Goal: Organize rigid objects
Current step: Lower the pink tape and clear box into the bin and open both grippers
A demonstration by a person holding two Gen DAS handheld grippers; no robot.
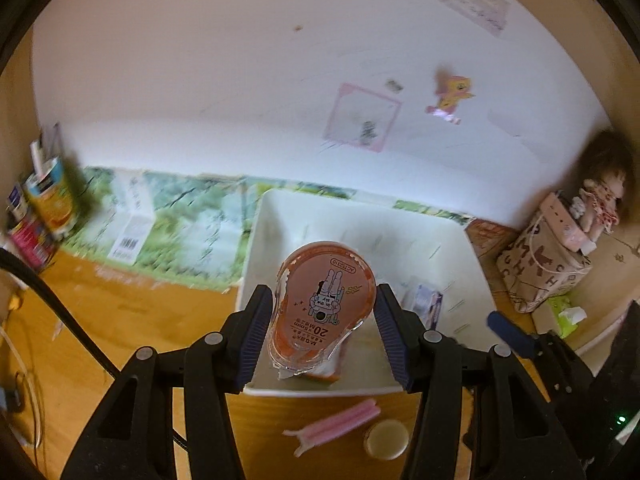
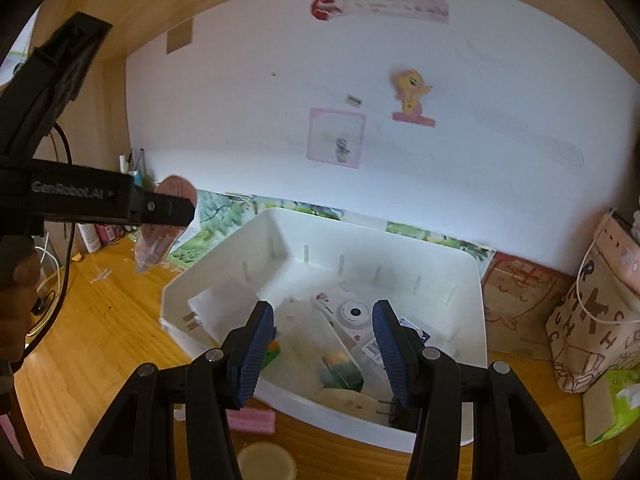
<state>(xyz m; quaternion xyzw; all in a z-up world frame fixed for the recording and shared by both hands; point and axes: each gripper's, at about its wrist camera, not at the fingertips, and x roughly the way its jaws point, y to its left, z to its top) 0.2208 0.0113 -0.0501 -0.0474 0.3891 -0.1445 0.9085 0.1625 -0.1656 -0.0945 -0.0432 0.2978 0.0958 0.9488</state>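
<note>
Carrying an orange tape dispenser [image 1: 324, 312] clamped between its jaws, the left gripper [image 1: 322, 332] hangs over the bin's [image 1: 264, 216] 6 o'clock rim. The right gripper [image 2: 324, 354], jaws apart and empty, hovers above the same bin. Next, I judge, the left must open over the bin; a pink clip [image 1: 336, 430] and round lid [image 1: 386, 440] wait on the worktop [image 1: 132, 320].

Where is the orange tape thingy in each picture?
Left wrist view: the orange tape is in the lower middle, between the left gripper fingers, over the near edge of the white bin.
Right wrist view: the tape is at the left, blurred, in the other gripper, above the desk and left of the bin.
Shared landmark: the white bin.
</note>
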